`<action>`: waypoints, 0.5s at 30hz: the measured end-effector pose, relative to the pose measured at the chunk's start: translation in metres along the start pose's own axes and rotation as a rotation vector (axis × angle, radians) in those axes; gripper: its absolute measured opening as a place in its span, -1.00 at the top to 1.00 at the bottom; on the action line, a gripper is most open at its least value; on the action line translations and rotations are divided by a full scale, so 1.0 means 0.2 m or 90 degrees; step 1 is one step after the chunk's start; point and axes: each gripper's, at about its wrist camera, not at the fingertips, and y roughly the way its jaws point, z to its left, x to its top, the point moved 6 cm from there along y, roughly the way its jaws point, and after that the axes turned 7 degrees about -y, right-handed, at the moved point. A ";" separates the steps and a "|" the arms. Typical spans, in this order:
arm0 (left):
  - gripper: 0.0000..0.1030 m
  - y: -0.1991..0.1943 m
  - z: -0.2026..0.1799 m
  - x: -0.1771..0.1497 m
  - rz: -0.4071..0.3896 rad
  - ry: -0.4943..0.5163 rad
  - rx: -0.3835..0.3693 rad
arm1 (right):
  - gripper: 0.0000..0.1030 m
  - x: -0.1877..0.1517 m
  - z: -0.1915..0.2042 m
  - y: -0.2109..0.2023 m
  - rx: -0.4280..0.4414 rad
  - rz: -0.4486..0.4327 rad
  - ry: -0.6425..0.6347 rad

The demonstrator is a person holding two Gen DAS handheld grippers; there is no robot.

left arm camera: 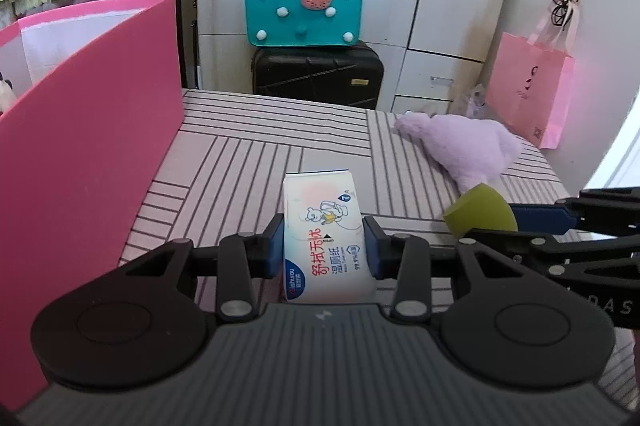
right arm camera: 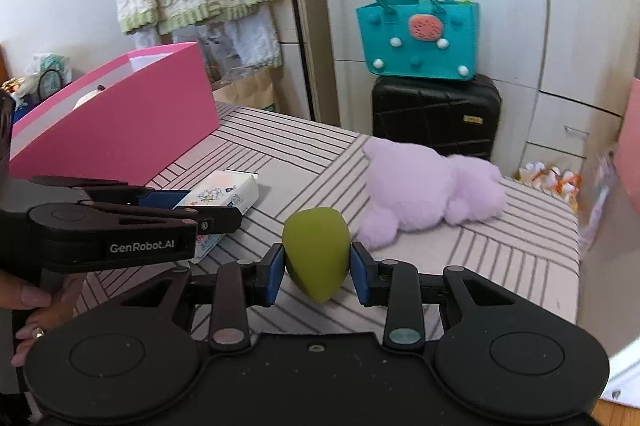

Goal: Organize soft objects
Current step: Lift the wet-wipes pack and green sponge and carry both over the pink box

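A white pack of wet wipes with a cartoon bear lies on the striped bed, and my left gripper is shut on its two long sides. The same wipes pack shows in the right wrist view, partly hidden by the left gripper. An olive-green egg-shaped sponge sits between the blue pads of my right gripper, which is shut on it. From the left wrist view the green sponge appears at the tip of the right gripper. A lilac plush toy lies further back on the bed.
A tall pink box stands open at the bed's left side. Beyond the bed's far edge a teal felt bag rests on a black suitcase. A pink paper bag hangs at the right by white cupboards. A hand holds the left gripper.
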 end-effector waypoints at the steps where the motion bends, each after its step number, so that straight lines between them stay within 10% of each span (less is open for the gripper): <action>1: 0.25 -0.01 0.00 0.00 -0.001 0.001 -0.003 | 0.23 0.00 0.00 -0.01 -0.001 0.001 0.007; 15: 0.25 -0.20 -0.02 -0.05 0.034 -0.012 -0.079 | 0.22 -0.05 0.11 -0.15 0.003 0.016 0.037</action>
